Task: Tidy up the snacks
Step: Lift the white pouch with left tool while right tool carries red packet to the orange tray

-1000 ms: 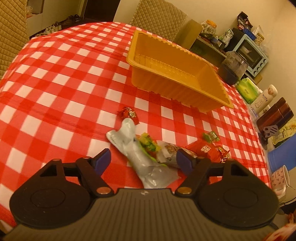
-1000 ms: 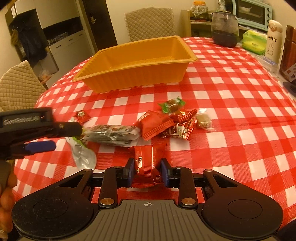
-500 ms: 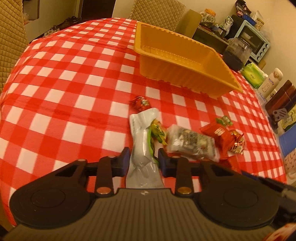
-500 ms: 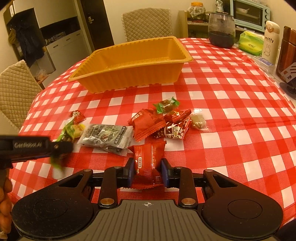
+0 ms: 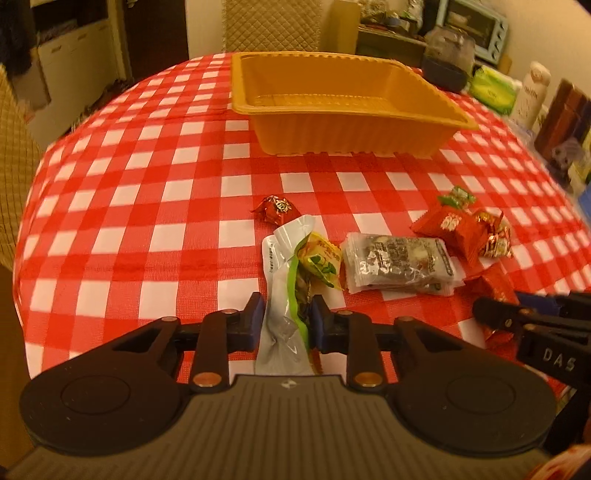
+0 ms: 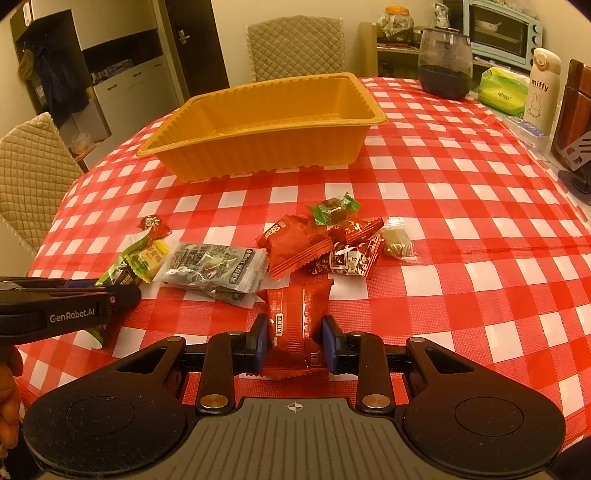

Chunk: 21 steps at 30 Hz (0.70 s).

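Note:
My left gripper (image 5: 287, 322) is shut on a silver and green snack pouch (image 5: 286, 280) and holds it just above the checked cloth. My right gripper (image 6: 294, 336) is shut on a red snack packet (image 6: 293, 321), also lifted a little. The empty orange tray (image 5: 343, 110) stands beyond the snacks and shows in the right wrist view (image 6: 266, 140) too. Loose on the cloth lie a grey packet (image 5: 399, 264), a yellow candy (image 5: 320, 258), a red foil candy (image 5: 276, 210) and a cluster of red packets (image 6: 317, 243) with a green candy (image 6: 332, 210).
A dark glass jar (image 6: 445, 70), a green tissue pack (image 6: 502, 92), a white miffy bottle (image 6: 541, 88) and a brown knife block (image 6: 576, 110) line the table's right side. Quilted chairs (image 6: 295, 48) stand behind and to the left. A toaster oven (image 6: 498, 33) sits at the back.
My left gripper closed on the silver and green pouch and lifted it, turning toward the tray. My right gripper stayed shut on the red packet and raised it slightly.

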### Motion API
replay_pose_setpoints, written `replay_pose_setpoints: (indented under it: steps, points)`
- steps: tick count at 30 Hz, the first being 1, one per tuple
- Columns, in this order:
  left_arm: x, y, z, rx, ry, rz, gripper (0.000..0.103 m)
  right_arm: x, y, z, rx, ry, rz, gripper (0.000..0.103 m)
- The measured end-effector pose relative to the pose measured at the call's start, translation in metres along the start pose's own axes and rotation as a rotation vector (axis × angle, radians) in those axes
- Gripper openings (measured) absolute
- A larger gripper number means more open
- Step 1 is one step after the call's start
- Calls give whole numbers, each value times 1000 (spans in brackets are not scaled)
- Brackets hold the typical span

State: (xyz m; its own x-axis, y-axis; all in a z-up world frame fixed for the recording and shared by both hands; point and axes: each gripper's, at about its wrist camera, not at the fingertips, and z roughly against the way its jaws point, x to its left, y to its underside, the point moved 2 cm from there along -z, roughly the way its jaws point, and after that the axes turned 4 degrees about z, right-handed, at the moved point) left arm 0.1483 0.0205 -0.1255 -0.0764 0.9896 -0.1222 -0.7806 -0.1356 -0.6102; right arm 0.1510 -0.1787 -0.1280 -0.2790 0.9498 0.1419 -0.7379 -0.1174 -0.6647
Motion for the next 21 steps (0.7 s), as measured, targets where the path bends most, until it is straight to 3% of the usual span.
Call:
replay_pose_setpoints:
  steps: [7, 12, 21]
  points:
    - [26, 3, 13, 13, 72, 199, 22, 0, -1, 8, -24, 5, -6, 30]
    - [30, 0, 28, -9, 78, 215, 22, 0, -2, 16, -49, 18, -7, 30]
    - [7, -29, 48, -63, 162, 185, 22, 1, -21, 35, -118, -3, -12, 30]
